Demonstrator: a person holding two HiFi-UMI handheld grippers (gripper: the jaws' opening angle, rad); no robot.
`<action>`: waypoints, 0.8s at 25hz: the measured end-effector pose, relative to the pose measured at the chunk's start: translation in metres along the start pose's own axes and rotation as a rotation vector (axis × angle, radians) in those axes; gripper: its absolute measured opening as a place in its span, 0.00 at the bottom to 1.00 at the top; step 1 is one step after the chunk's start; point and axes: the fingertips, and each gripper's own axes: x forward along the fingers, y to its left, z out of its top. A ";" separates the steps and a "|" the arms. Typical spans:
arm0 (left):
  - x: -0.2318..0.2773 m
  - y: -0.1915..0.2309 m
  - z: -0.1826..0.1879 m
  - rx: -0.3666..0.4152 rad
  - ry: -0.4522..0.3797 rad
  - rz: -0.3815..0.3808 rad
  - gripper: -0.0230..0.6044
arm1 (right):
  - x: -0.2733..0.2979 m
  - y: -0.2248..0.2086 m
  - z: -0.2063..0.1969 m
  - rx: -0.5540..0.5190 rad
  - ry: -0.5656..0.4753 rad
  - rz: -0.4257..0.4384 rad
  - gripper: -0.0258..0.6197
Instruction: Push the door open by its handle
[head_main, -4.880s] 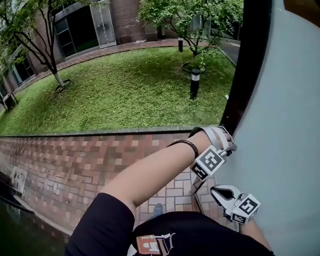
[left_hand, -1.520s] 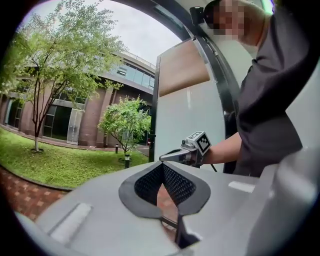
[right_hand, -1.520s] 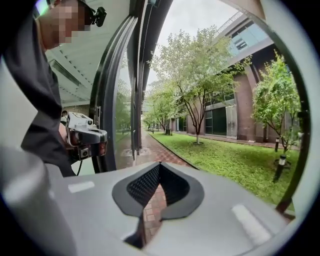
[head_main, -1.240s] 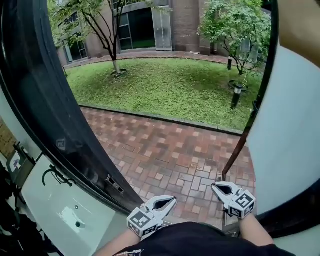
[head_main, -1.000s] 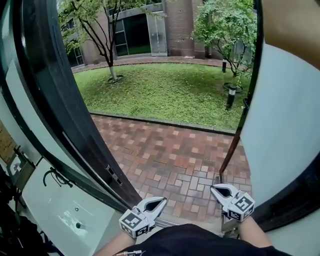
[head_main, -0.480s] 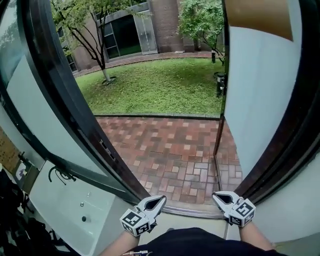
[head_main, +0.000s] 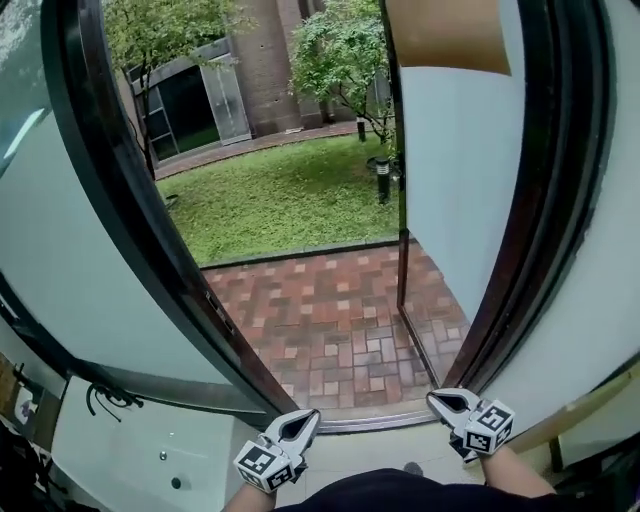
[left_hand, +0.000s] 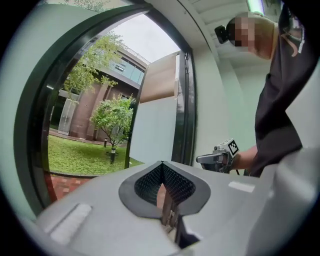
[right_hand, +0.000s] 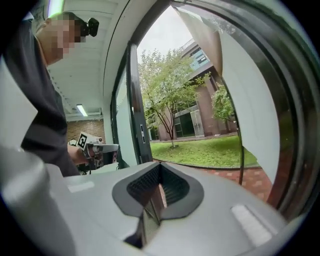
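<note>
The glass door (head_main: 455, 190) with its frosted panel stands swung outward at the right of the doorway. Its thin dark vertical handle bar (head_main: 402, 262) runs along its left edge. Both grippers are low in the head view, close to my body and inside the threshold, touching nothing. My left gripper (head_main: 308, 417) is shut and empty; its jaw tips (left_hand: 162, 163) meet. My right gripper (head_main: 436, 398) is likewise shut with nothing in it, tips together (right_hand: 160, 164). Each gripper view shows the other gripper, the right gripper (left_hand: 212, 159) and the left gripper (right_hand: 100, 147). The handle bar (right_hand: 241, 150) shows far off.
A dark curved door frame (head_main: 130, 220) rises at the left, another frame (head_main: 540, 230) at the right. Outside lie red brick paving (head_main: 340, 330), a lawn (head_main: 280, 200), trees and a black bollard lamp (head_main: 381, 180). A white surface (head_main: 130, 450) with a cable sits lower left.
Both grippers have drawn back from the doorway and sunk lower in the head view. The view has pulled back inside, so the right frame now shows. Earlier my left gripper was out at the door.
</note>
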 end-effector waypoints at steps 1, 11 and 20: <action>-0.015 0.003 -0.008 0.010 0.011 -0.016 0.05 | 0.001 0.015 -0.009 0.008 -0.002 -0.013 0.04; -0.058 -0.007 -0.018 0.001 -0.021 0.008 0.05 | -0.023 0.061 -0.006 0.003 -0.019 -0.050 0.04; -0.049 -0.047 -0.030 -0.037 -0.024 0.032 0.05 | -0.063 0.045 -0.011 -0.029 0.017 -0.043 0.04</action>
